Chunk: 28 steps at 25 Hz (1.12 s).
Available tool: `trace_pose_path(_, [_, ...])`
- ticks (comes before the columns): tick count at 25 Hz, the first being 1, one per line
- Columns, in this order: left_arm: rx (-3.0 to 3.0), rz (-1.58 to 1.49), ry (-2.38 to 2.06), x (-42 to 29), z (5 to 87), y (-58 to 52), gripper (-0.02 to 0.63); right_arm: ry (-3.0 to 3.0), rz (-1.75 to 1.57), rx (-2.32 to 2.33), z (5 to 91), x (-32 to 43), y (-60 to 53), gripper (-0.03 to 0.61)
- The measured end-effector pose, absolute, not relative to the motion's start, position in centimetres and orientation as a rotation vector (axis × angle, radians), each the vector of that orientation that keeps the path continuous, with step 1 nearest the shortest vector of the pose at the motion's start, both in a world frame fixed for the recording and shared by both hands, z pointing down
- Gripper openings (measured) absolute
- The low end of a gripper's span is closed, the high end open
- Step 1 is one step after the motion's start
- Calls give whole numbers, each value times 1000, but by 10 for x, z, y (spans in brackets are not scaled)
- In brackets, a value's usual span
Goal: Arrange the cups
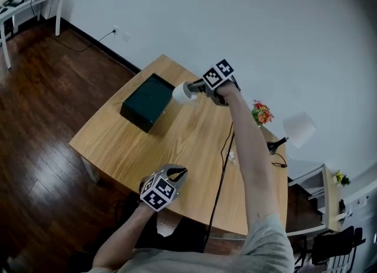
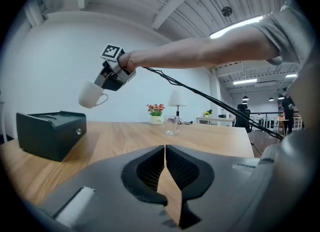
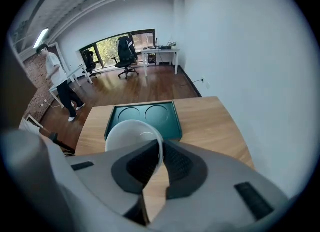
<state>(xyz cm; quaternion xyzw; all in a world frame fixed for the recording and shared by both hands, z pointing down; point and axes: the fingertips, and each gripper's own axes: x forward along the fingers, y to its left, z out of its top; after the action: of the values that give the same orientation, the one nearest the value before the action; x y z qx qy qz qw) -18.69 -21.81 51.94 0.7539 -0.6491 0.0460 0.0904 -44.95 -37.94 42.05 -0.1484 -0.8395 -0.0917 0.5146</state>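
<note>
the right gripper (image 3: 161,152) is clamped on the rim of a white cup (image 3: 129,135), holding it in the air at upper centre of the head view, above the wooden table (image 1: 194,142) and beside the dark green box (image 1: 146,102), whose top shows two round recesses; the left gripper (image 2: 165,168), low in the head view, has its jaws pressed together on nothing

A white handled cup (image 1: 182,93) hangs tilted in the air, rim pinched in the right hand-held gripper (image 1: 191,89), three o'clock of the dark box (image 1: 147,102).
</note>
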Motion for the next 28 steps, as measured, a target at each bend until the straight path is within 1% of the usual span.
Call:
trace_pose_path(4, [2169,121,-2006,-222,521,-208,18,-2012,-244,-385,427,-495,-361,48])
trace_pose_path(11, [2177,123,-1986,-225,518,-206,18,-1983,-222,-366,460,-552,-346,48])
trace_pose_path(17, [2189,123,-1975,-224,517,-206,16,-2014,-181,-325,471,-568,-354,48])
trace_pose_path(21, [2200,128,-1958,-222,518,-206,11,-2132,-120,-334,469,-582,-349,64])
trace_pose_path(28, [2200,130,-1958,-224,519,-205,10,-2262,-73,-316,449,-579,-353,66])
